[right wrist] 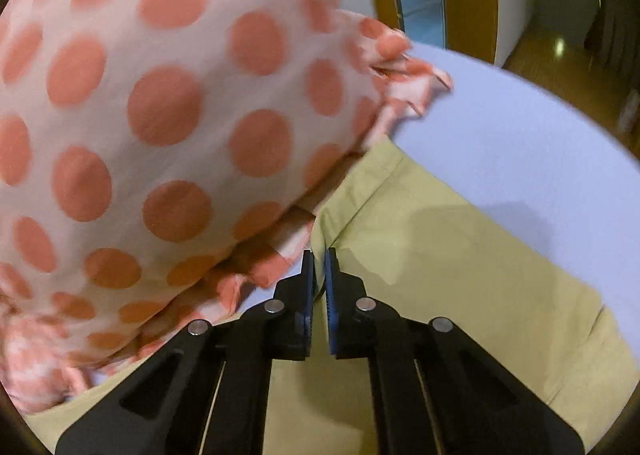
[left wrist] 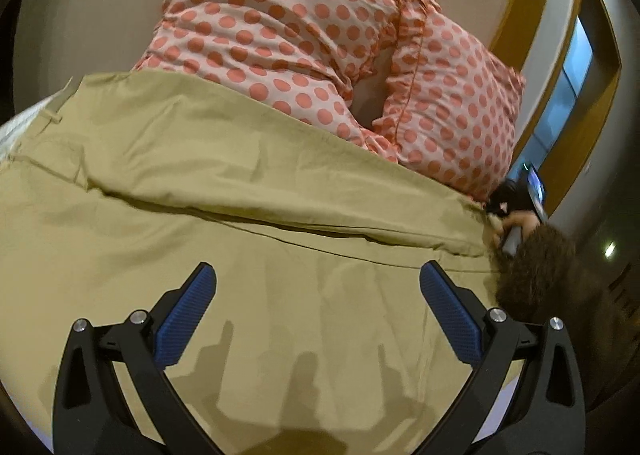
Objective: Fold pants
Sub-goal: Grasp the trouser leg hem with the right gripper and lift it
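Observation:
Khaki pants [left wrist: 248, 183] lie spread on the bed, with a fold ridge running across them and the waistband at the far left. My left gripper [left wrist: 318, 275] is open and empty, hovering just above the khaki cloth. My right gripper [right wrist: 319, 255] is shut on the edge of the pants [right wrist: 460, 263] near the pillow. In the left wrist view the right gripper [left wrist: 500, 211] shows at the far right end of the fold, held by a hand in a brown fuzzy sleeve.
Two pink pillows with coral polka dots [left wrist: 280, 27] [right wrist: 160, 115] lie right behind the pants, one touching them. A pale sheet [right wrist: 520, 143] covers the bed. A wooden frame with glass [left wrist: 576, 67] and the floor are beyond the bed's right edge.

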